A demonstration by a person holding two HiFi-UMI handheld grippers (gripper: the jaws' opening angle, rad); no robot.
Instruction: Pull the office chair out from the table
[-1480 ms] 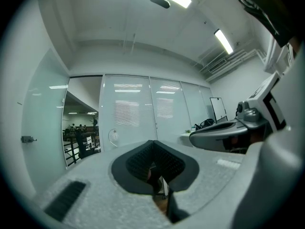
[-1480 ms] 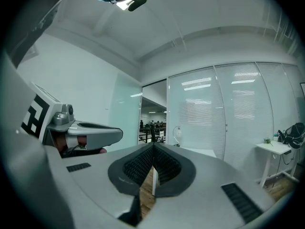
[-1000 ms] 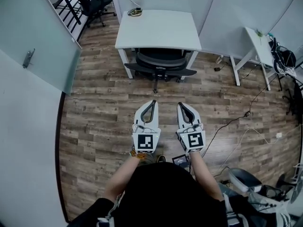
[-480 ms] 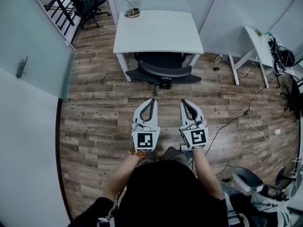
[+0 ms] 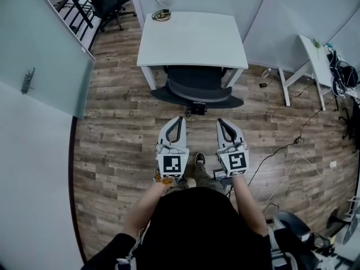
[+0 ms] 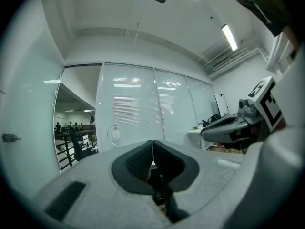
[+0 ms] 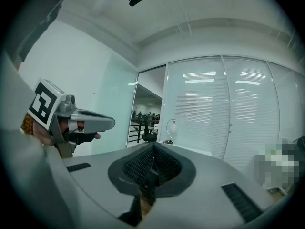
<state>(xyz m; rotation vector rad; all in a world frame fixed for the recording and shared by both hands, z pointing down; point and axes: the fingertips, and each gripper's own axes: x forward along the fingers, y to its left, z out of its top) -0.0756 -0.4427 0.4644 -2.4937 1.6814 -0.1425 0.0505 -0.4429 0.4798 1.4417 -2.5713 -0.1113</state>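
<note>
Now: office chair [image 5: 198, 86] under worktop [image 5: 194, 38], 12 o'clock of left tongs [image 5: 180, 119] and right tongs [image 5: 220, 121]; both closed, empty, equally near.

Open floor [image 5: 126, 131] before office chair [image 5: 197, 86], table [image 5: 191, 38] behind

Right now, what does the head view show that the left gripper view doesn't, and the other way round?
Only the head view: the office chair tucked under the white table, the wood floor and the cables lying on it. Only the left gripper view: the ceiling lights and the blinds on the glass wall. Both: the left claw, shut with nothing in it, the right claw beside it, and the black chair in the far room.
</note>
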